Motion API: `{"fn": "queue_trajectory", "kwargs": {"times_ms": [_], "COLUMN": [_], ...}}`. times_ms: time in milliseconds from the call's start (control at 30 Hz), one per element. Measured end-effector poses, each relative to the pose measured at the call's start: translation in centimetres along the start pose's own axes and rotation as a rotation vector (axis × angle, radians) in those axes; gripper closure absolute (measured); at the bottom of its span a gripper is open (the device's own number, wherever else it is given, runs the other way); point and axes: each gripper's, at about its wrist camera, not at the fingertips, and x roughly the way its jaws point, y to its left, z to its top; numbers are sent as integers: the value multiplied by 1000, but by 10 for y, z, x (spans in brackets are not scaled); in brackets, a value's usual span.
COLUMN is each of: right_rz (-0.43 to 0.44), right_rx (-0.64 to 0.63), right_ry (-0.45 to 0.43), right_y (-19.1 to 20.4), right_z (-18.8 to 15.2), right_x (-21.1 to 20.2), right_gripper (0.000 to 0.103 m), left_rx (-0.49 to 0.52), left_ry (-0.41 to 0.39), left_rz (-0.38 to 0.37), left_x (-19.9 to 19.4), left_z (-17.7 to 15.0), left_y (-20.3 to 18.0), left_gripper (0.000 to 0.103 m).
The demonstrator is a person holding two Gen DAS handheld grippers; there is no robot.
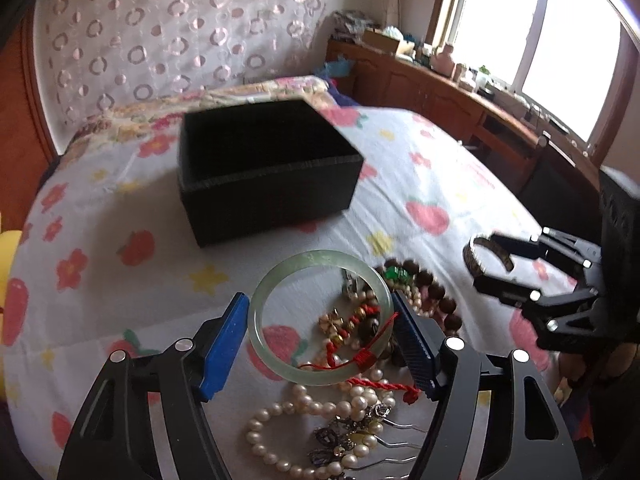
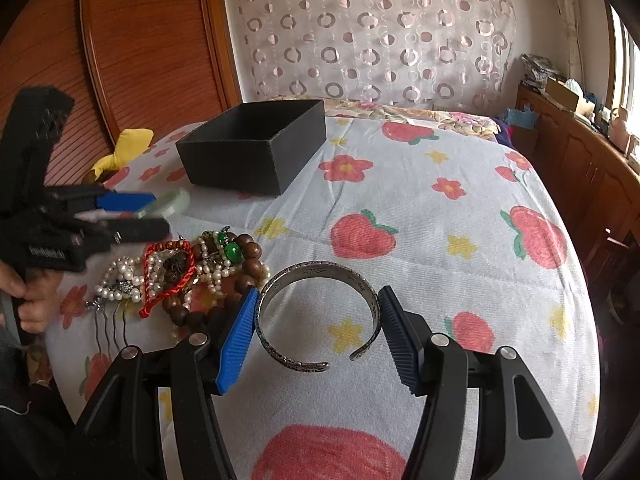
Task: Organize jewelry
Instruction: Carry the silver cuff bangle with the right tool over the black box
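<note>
My left gripper (image 1: 318, 300) is shut on a pale green jade bangle (image 1: 260, 296), one blue pad on each side; a red cord is knotted on the ring's near side. In the right wrist view that bangle (image 2: 170, 202) shows blurred, above the jewelry. My right gripper (image 2: 319, 294) is shut on an open silver cuff (image 2: 320, 270), held off the sheet; in the left wrist view the cuff (image 1: 480, 258) hangs at the right. Below lies a pile: pearl strands (image 1: 280, 416), wooden beads (image 2: 250, 266), a red cord bracelet (image 2: 150, 280), a hair comb (image 2: 114, 314). A black open box (image 1: 272, 196) stands behind it on the bed.
The bed carries a white sheet (image 2: 420, 240) printed with flowers and strawberries. A yellow cloth (image 2: 126, 146) lies by the wooden wardrobe (image 2: 140, 40) at the left. A wooden cabinet (image 1: 440, 100) with clutter runs under the window. A person's hand (image 2: 28, 300) grips the left tool.
</note>
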Motion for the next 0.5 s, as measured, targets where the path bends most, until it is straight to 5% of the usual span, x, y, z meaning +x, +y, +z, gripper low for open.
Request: {"fn": "queue_trajectory", "kwargs": {"times_ms": [500], "right_rz": [54], "right_rx": [-37], "right_ry": [-52], "right_y": [3], "right_z": [52], "right_x": [0], "right_gripper": [40], "left_rx": [9], "left_ry": [-116], "left_rz": [60], "left_x": [-9], "left_z": [68], "left_y": [22], "left_gripper": [35]}}
